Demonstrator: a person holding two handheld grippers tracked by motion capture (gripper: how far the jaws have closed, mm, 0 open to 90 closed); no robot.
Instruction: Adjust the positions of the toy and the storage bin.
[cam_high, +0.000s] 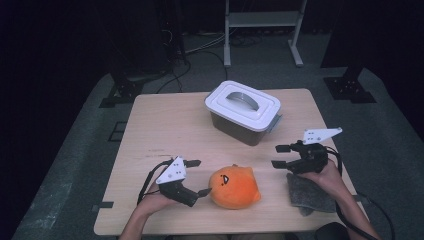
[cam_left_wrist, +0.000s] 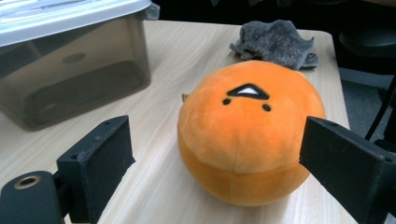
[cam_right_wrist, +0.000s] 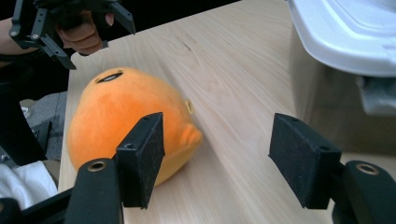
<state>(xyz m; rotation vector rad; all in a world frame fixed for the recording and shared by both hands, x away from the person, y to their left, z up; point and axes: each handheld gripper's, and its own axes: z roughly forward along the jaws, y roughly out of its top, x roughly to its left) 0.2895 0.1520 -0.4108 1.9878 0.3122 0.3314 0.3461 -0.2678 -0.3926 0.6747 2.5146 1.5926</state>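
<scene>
Orange plush ball (cam_high: 234, 187) sits near the tabletop's front edge. Left gripper (cam_high: 199, 177) and right gripper (cam_high: 279, 155) both gape empty; best bet's squeezing the plush's middle, not its fuzz.

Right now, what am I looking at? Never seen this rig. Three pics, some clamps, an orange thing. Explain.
No robot here: a person sits at a wooden table and holds a two-jaw gripper in each hand. The high view looks down from above the person's side. The other two pictures come from cameras riding on the grippers, looking out between each one's black jaws.

In the high view, the left gripper is beside the orange plush toy, and the right gripper is above a grey cloth. Behind them stands a lidded plastic box with a handle on its white lid.

Both grippers are open and hold nothing. In the left gripper view the toy sits ahead between the jaws, untouched. The right gripper view shows the toy off to one side and the box on the other.
</scene>
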